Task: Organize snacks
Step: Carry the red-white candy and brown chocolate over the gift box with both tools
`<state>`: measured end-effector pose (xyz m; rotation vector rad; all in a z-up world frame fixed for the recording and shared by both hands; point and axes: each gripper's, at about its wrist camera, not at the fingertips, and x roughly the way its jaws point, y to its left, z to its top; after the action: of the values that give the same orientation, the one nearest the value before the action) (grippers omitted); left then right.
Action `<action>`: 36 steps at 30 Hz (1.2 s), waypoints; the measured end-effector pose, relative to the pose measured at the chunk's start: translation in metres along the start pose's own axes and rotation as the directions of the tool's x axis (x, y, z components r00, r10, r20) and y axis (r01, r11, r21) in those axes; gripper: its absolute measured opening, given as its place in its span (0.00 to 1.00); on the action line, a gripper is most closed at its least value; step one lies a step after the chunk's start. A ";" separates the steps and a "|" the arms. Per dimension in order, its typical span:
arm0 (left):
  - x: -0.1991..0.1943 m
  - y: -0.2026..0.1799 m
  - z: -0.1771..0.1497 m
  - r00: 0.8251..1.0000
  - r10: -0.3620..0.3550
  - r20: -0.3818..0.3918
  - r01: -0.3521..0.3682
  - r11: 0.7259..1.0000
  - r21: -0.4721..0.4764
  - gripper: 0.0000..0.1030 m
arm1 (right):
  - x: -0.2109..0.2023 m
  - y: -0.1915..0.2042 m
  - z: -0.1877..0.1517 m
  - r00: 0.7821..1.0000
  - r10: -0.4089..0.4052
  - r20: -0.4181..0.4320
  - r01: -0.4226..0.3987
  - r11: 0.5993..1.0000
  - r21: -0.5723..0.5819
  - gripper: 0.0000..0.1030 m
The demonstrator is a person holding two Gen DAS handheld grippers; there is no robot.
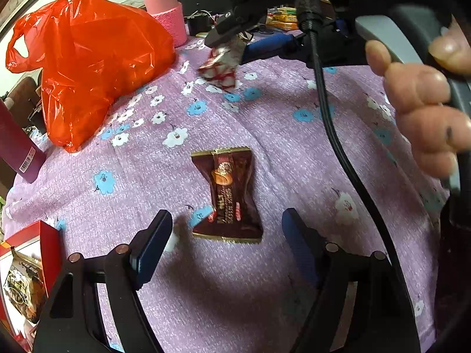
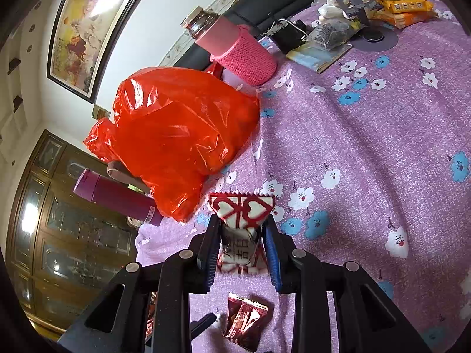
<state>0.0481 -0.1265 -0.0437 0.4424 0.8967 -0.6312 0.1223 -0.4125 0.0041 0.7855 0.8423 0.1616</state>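
A dark brown snack packet (image 1: 229,197) lies on the purple flowered cloth (image 1: 265,135). My left gripper (image 1: 226,229) is open just above it, with the packet's near end between the two fingers. My right gripper (image 2: 242,226) is shut on a red and white snack packet (image 2: 242,211) and holds it above the cloth. That packet also shows in the left wrist view (image 1: 220,64), pinched by my right gripper (image 1: 226,41). The brown packet also shows below my right gripper (image 2: 245,320).
A full red plastic bag (image 1: 94,64) sits at the left. A pink flask (image 1: 164,8) stands behind it. A purple bottle (image 1: 17,150) lies at the left edge. A red box (image 1: 26,279) with a snack inside is at bottom left. Orange snack packs (image 2: 403,8) lie at the far right.
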 end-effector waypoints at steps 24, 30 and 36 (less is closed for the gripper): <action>-0.051 0.044 -0.031 0.997 -0.016 0.080 0.038 0.958 -0.284 0.38 | 0.004 -0.014 0.000 0.980 0.183 -0.080 -0.175 0.980 0.096 0.28; -0.048 0.044 -0.046 0.999 -0.013 0.046 0.026 0.952 -0.305 0.38 | 0.022 -0.004 -0.011 0.980 0.134 -0.149 -0.127 0.990 0.058 0.28; -0.045 0.054 -0.045 0.998 0.013 0.059 0.008 0.940 -0.342 0.38 | 0.032 -0.007 -0.013 0.976 0.123 -0.182 -0.110 0.991 0.077 0.28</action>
<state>0.0372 -0.0448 -0.0263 0.1100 0.9269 -0.4706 0.1331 -0.3967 -0.0260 0.8927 0.9825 0.3167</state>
